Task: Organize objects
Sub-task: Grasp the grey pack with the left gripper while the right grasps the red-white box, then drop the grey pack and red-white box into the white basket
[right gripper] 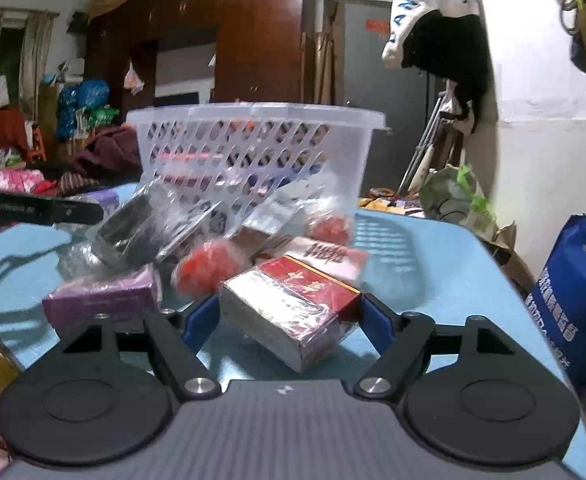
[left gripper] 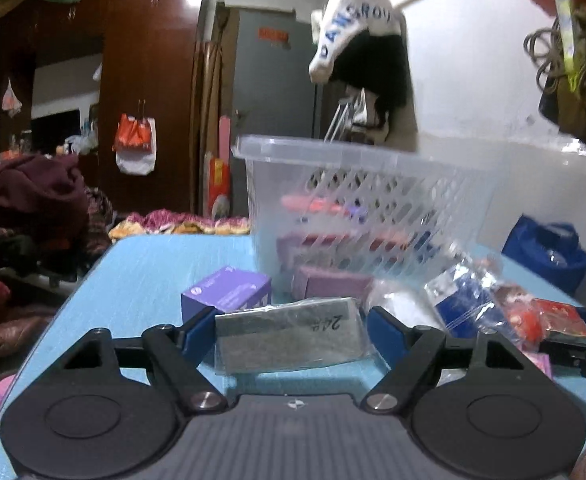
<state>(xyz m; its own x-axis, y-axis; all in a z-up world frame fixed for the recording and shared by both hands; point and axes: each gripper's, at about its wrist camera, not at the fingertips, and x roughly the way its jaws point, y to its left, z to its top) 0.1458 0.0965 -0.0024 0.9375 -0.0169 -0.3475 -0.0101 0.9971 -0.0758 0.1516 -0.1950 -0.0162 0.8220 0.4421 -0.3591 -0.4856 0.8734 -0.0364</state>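
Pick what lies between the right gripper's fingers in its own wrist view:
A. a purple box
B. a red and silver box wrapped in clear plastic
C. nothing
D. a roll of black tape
B: in the right wrist view the red and silver box in clear wrap sits between the blue pads of the right gripper, while the purple box lies off to the left on the blue table.

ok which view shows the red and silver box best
The right wrist view: the red and silver box sits large and close between the right gripper fingers, its red top and silver wrapped side plain to see. In the left wrist view I cannot pick it out among the red packets at the right edge.
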